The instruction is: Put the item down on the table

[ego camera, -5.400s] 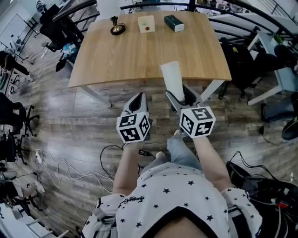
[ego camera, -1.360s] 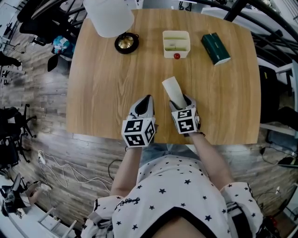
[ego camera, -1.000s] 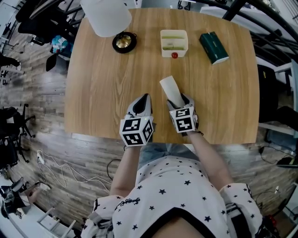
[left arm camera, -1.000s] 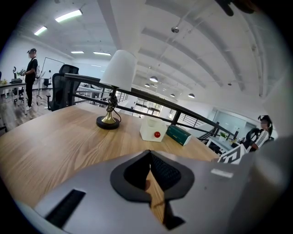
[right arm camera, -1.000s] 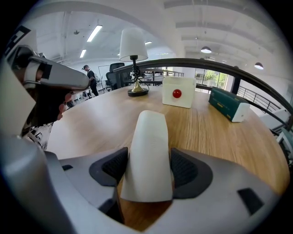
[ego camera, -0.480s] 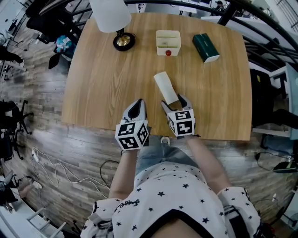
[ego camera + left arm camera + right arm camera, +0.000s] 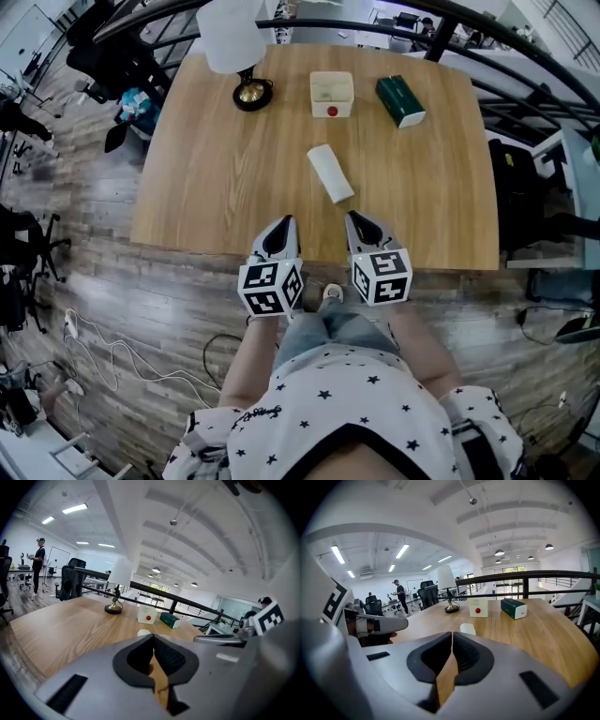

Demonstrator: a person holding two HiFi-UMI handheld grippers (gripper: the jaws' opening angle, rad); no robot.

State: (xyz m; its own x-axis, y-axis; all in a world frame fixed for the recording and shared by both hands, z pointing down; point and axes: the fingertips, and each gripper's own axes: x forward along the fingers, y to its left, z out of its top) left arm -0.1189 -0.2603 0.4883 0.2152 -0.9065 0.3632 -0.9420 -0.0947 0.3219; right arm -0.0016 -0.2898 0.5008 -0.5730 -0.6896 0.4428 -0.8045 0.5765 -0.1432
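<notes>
The item is a white rounded oblong (image 7: 330,173). It lies flat on the wooden table (image 7: 197,178), near the middle, with nothing touching it. It also shows small past the jaws in the left gripper view (image 7: 144,632) and in the right gripper view (image 7: 468,628). My right gripper (image 7: 356,219) hangs over the table's near edge, short of the item, its jaws shut together and empty (image 7: 453,633). Beside it on the left, my left gripper (image 7: 283,223) is also shut on nothing (image 7: 153,637).
At the far side of the table stand a lamp with a white shade (image 7: 232,33), a white box with a red button (image 7: 331,94) and a dark green box (image 7: 400,100). Office chairs (image 7: 112,56) and a black railing (image 7: 487,37) surround the table.
The right gripper has let go of the white item, drawn back to the near table edge and shut. The item now lies free on the table. The left gripper drew back too.
</notes>
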